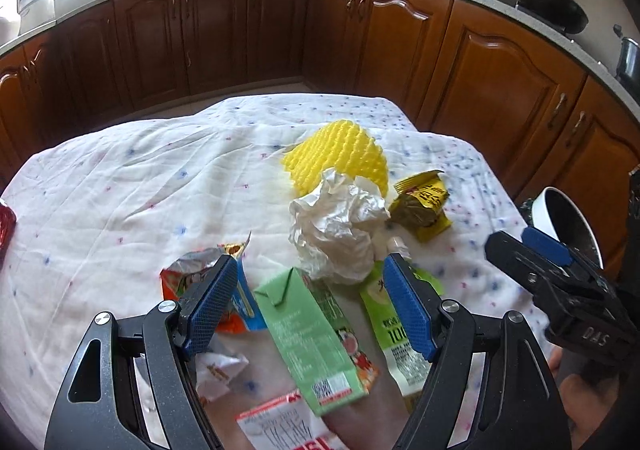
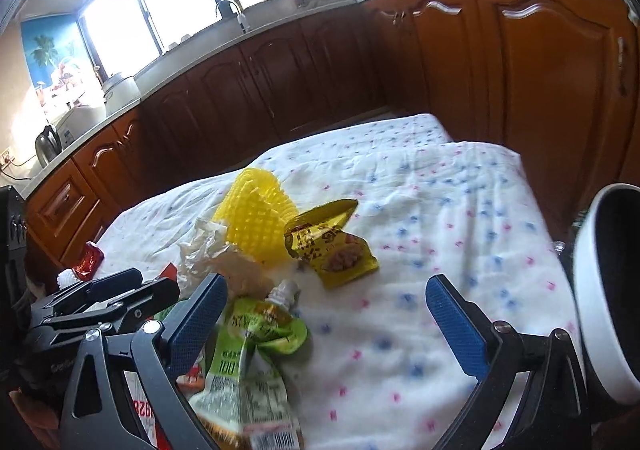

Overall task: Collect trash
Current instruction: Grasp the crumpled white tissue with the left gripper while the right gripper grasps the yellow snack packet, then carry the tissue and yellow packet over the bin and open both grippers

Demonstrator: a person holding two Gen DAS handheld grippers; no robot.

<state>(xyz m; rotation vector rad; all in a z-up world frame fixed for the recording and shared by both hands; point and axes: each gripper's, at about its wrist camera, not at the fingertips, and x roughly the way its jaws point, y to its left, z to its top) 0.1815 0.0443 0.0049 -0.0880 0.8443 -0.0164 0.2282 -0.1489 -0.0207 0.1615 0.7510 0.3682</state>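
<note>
Left claw [image 1: 310,306] apart, holding nothing; green carton [image 1: 316,334] lies between its fingers, frame bottom centre. Right claw [image 2: 332,324] apart, empty; green pouch [image 2: 256,346] by its left finger, bin [image 2: 604,290] far right.

Table w/ dotted cloth [image 1: 120,190]: carton [image 1: 312,330], tissue [image 1: 340,226], wrappers.

Left view: low over the table [image 1: 120,178], tilted down, facing the cabinets [image 1: 280,30].
Right view: beside it, seemingly rolled, bin [image 2: 600,290] at right.
Shared: yellow net [image 1: 340,158], tissue [image 1: 340,226], pouch [image 2: 256,334].
</note>
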